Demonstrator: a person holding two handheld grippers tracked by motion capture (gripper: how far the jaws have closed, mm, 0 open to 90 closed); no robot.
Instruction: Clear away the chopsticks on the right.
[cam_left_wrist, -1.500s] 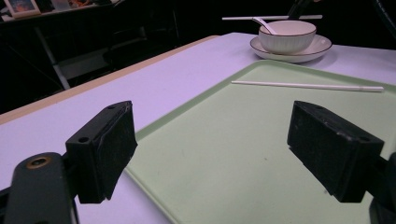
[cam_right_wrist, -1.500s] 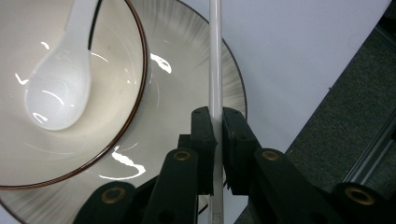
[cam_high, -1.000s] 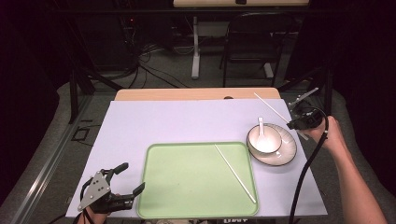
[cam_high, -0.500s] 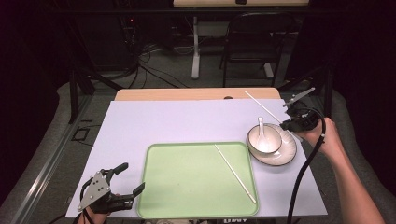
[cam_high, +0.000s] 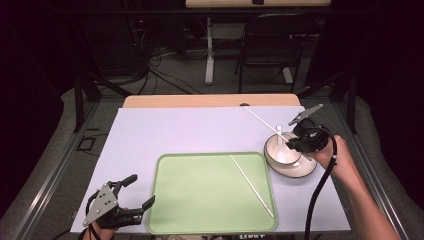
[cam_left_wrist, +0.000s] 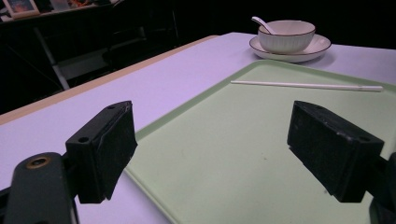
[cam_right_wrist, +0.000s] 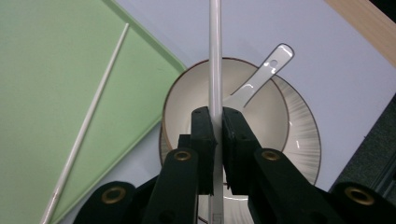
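Right gripper (cam_right_wrist: 215, 126) is clamped on a long thin white chopstick (cam_right_wrist: 215, 56); in the right gripper view we see the 2 black pads pressed flat against it, w/ the stick running on past them away from the camera. In the high view we see that gripper (cam_high: 295, 142) held in the person's right hand (cam_high: 336, 159) above the round white ribbed bowl (cam_high: 281, 152), the chopstick (cam_high: 260, 120) slanting up and away toward the far edge of the counter (cam_high: 190, 130), clear of the surface.

Below the pads the bowl (cam_right_wrist: 261, 112) sits on a matching white saucer w/ a dark rim (cam_right_wrist: 306, 140), and a white ceramic spoon (cam_right_wrist: 261, 77) leans in the bowl w/ its handle over the rim. Bowl and saucer stand on the lilac-covered counter just beside the right edge of the pale green rectangular plastic tray (cam_high: 200, 195).

A second white chopstick (cam_high: 251, 185) lies flat on the tray, diagonal, near its right side; we also see it (cam_left_wrist: 306, 85) in the left gripper view, w/ bowl (cam_left_wrist: 286, 36) and spoon (cam_left_wrist: 261, 24) beyond.

Left gripper (cam_high: 135, 192) is at the near left corner of the counter, just beside the tray's left edge, jaws wide apart w/ nothing between them.
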